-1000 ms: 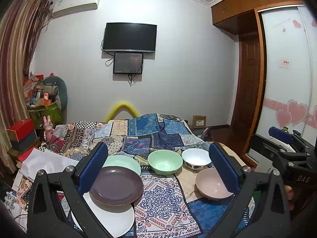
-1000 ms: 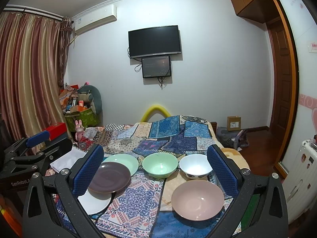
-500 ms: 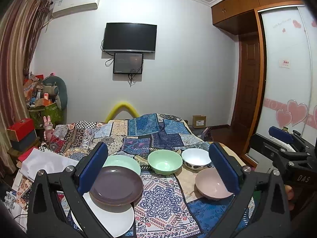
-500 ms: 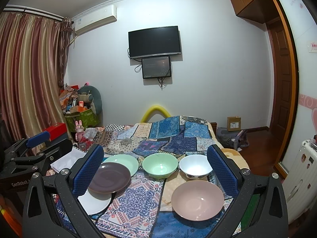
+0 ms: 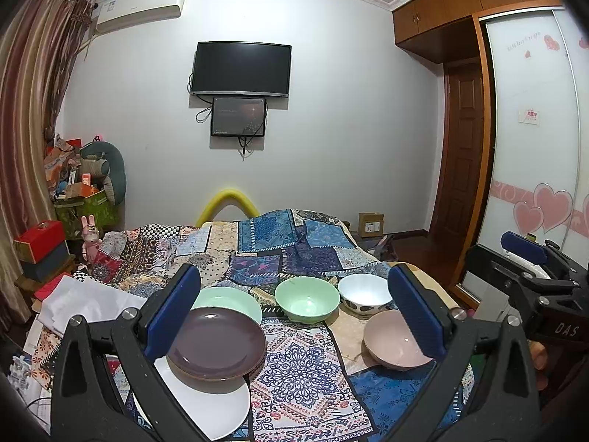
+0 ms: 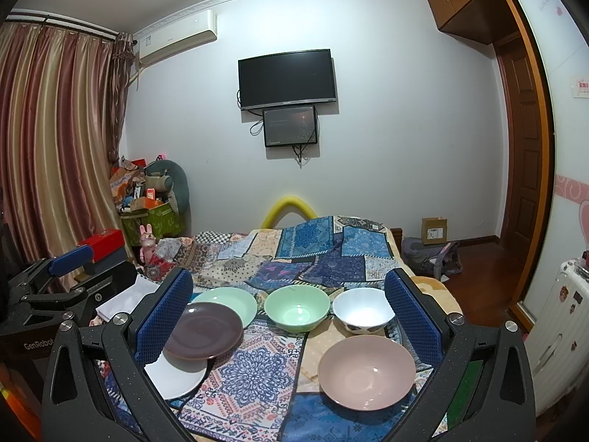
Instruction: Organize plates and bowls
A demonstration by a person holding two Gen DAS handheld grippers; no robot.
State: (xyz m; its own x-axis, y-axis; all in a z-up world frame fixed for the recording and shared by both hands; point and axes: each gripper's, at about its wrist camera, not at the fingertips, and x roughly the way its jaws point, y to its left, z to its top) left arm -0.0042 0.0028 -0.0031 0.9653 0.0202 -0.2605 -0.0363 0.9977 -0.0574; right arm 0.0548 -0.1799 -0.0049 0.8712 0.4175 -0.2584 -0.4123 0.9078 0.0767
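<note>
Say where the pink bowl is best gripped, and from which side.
Judging by its pose, the pink bowl is best pinched at its near rim from above by the right gripper: it sits upright, open and apart from the others, too wide to span.

A bed (image 6: 316,254) under a patchwork quilt carries the dishes near its near edge. Toward the left edge a white plate (image 6: 173,377), brown plate (image 6: 203,335) and green plate (image 6: 230,300) overlap. A green bowl (image 6: 296,307), white bowl (image 6: 362,309) and pink bowl (image 6: 366,370) sit apart toward the right edge.
</note>
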